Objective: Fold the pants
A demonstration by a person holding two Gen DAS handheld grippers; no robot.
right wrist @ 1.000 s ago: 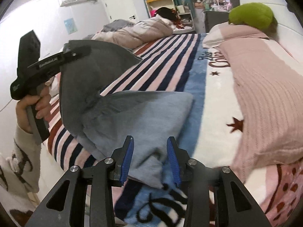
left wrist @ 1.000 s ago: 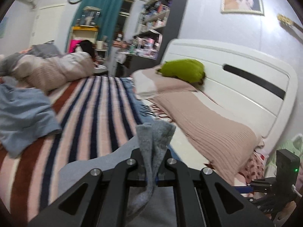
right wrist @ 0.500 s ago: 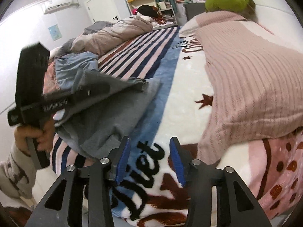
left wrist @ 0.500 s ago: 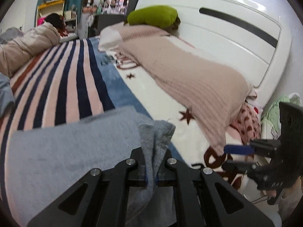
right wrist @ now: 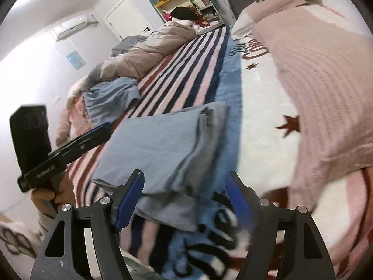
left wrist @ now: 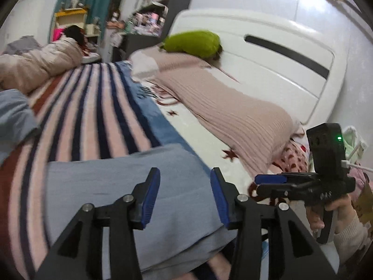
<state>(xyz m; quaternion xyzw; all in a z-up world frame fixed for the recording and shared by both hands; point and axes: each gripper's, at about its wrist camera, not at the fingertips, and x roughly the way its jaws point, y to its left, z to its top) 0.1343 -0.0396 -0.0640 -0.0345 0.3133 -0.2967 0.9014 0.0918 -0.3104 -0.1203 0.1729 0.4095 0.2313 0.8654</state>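
Observation:
The grey pants [right wrist: 163, 144] lie folded in layers on the striped blanket near the bed's front edge; in the left wrist view they [left wrist: 121, 186] spread flat under my left gripper. My left gripper [left wrist: 185, 179] is open and empty just above them; it also shows in the right wrist view [right wrist: 102, 128] at the pants' left side. My right gripper [right wrist: 184, 182] is open and empty over the pants' near edge; it also shows in the left wrist view [left wrist: 270, 180], off the pants' right side.
The striped blanket [left wrist: 98, 107] covers the bed. A pink knitted throw [left wrist: 228, 112] and a green pillow [left wrist: 193, 44] lie along the white headboard [left wrist: 279, 70]. A blue garment [right wrist: 109, 100] and a beige duvet [right wrist: 149, 51] lie further up the bed.
My left gripper carried the pant end over and down onto the rest, then opened and let go. The pants now lie folded flat. My right gripper stayed open and shifted back over the near edge.

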